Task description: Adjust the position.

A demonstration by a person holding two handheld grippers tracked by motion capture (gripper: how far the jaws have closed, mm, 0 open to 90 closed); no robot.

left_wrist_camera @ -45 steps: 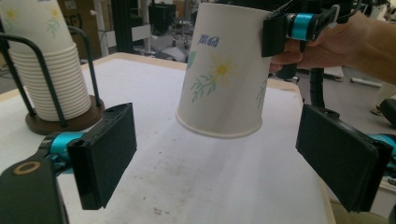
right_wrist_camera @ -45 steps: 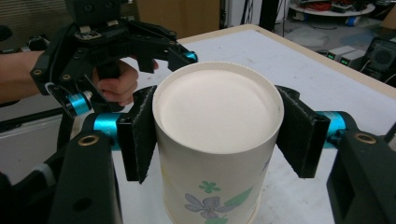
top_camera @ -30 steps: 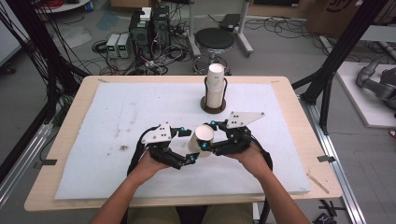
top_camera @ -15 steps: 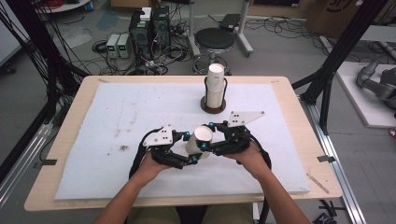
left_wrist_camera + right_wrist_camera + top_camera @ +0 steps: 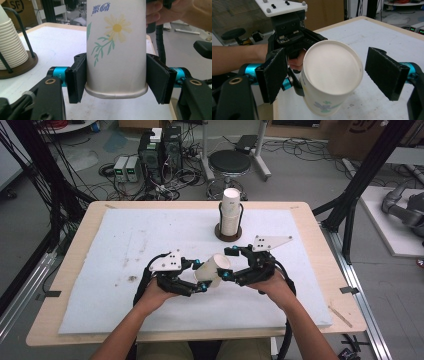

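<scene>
Between your two hands, above the near middle of the white mat (image 5: 100, 270), the paper cup (image 5: 214, 269) hangs in the air with its long axis lying nearly level, running from your left gripper (image 5: 199, 281) toward your right gripper (image 5: 227, 265). Your left gripper's jaws have just been closing, and in the left gripper view its pads press on both sides of the cup (image 5: 116, 50) near the rolled rim, so that hand now carries it. Your right gripper's jaws have just been opening; in the right gripper view the pads stand well apart on either side of the cup's closed bottom (image 5: 332, 75), touching nothing. That flat bottom faces straight at your right gripper (image 5: 334, 72), while the open mouth points back toward your left wrist.

So the cup is handed over, by my reading, and the coming move turns on that axis: your right hand can draw back along it, away from the bottom, without brushing the wall. Farther up the mat, the stack of cups (image 5: 230, 215) in its wire holder (image 5: 228, 231) stands upright, well apart from both hands, slightly nearer your right side.
</scene>
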